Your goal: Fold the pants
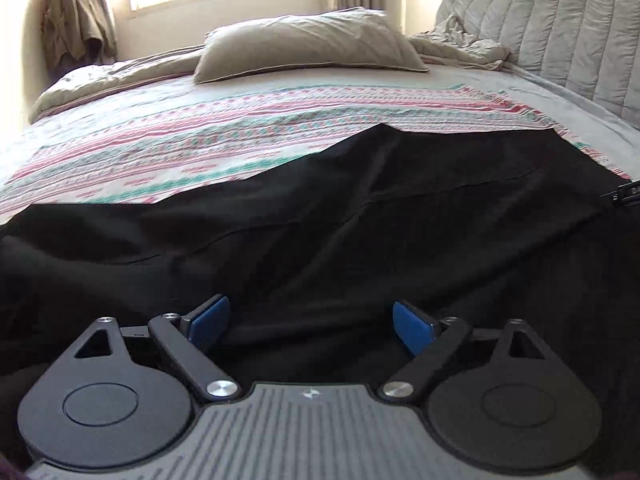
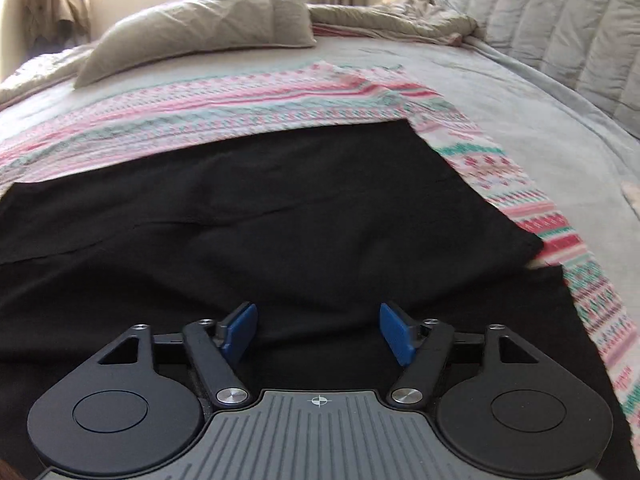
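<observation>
Black pants (image 1: 360, 216) lie spread across the patterned cloth on the bed, wrinkled, with a seam line running across them. They also fill the lower part of the right wrist view (image 2: 280, 220), where their right edge and a corner show. My left gripper (image 1: 311, 326) is open just above the near part of the pants, its blue pads (image 1: 210, 322) wide apart and empty. My right gripper (image 2: 318, 330) is open over the near part of the pants, blue pads (image 2: 394, 332) apart and empty.
A pink, green and white patterned cloth (image 1: 200, 136) lies under the pants on the grey bed sheet (image 2: 520, 112). A beige pillow (image 1: 312, 46) and crumpled blanket (image 1: 460, 44) lie at the far side. A quilted headboard (image 1: 560, 28) stands on the right. A window is behind.
</observation>
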Demonstrator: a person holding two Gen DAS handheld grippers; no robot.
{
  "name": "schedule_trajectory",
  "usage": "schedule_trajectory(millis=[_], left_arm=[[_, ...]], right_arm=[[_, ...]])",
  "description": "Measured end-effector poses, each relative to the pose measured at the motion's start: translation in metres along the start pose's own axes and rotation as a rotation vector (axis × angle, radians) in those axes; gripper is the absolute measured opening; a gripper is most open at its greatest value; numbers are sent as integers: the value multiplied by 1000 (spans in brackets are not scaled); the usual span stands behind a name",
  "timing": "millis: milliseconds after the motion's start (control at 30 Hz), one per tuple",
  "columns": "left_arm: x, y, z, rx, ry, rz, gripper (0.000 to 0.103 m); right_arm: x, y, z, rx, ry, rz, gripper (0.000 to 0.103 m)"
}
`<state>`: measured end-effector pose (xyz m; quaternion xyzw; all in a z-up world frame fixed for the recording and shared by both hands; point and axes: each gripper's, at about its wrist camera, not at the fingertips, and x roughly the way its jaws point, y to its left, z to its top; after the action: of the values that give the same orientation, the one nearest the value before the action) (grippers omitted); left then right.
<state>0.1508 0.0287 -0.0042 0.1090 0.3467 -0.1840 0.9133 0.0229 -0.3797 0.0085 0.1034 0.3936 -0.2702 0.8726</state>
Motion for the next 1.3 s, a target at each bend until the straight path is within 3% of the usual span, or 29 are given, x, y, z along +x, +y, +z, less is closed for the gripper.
schedule_trajectory(millis=[133, 267, 333, 433, 567, 767, 967, 1300], left_arm=[[-27, 33, -8, -95, -20, 86, 102], [-42, 51, 2, -235, -44, 84, 103], [-46, 54, 4, -272, -54, 68, 103], [-45, 54, 10, -292, -57, 104, 103], [-40, 53, 11, -273, -37, 172, 103], [-42, 56, 9, -285, 9, 186, 103], [-46, 59, 11, -291, -4, 196, 103], [-41, 75, 14, -398, 17, 188, 103]], right_arm=[[-12, -13, -5, 44, 1, -10, 74], [-32, -11, -11, 41, -42, 28, 75], [-42, -5, -14, 37, -58, 71, 77], [-51, 7, -17, 34, -64, 119, 77], [-57, 36, -15, -2, -75, 170, 81], [-53, 91, -8, -65, -53, 268, 83], [-46, 150, 13, -164, -60, 318, 87], [-36, 261, 33, -484, -126, 393, 89]])
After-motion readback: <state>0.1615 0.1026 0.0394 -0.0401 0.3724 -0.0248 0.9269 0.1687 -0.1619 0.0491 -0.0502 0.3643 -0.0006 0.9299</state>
